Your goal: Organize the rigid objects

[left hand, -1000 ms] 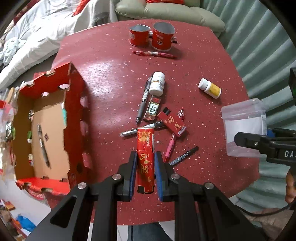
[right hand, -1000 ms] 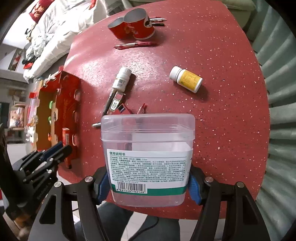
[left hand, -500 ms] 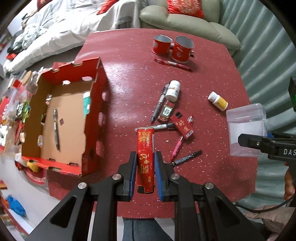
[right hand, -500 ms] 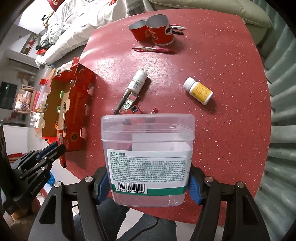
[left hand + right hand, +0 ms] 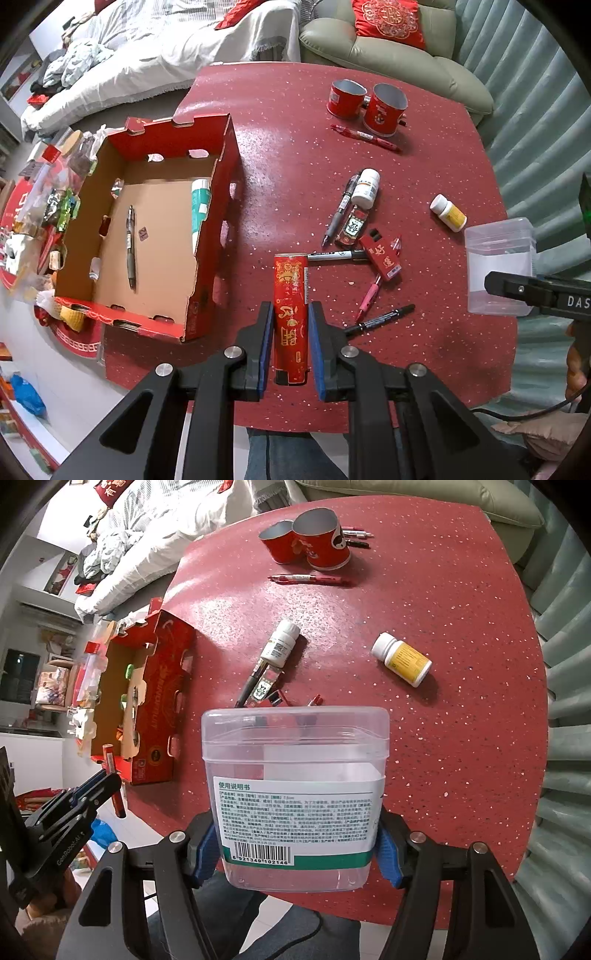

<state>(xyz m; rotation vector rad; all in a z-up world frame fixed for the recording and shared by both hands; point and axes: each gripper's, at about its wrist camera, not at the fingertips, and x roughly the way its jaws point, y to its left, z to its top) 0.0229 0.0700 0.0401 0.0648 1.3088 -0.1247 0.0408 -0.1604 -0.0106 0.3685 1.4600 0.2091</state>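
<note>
On my left-wrist view the cardboard box point(image 5: 147, 236) sits at the table's point(image 5: 288, 147) left edge with a pen point(image 5: 130, 247) and a tube point(image 5: 199, 206) lying in it. To its right lies a cluster — pens, small packets and a bottle point(image 5: 365, 188) — with another bottle point(image 5: 447, 212) further right. Behind them, two cans point(image 5: 365, 101) stand side by side at the far edge — one pen point(image 5: 364, 137) just before them.

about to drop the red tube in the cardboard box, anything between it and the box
Nothing visible. The red tube is clamped in the left gripper, and only bare table lies between it and the box, whose near wall must be cleared.
</note>
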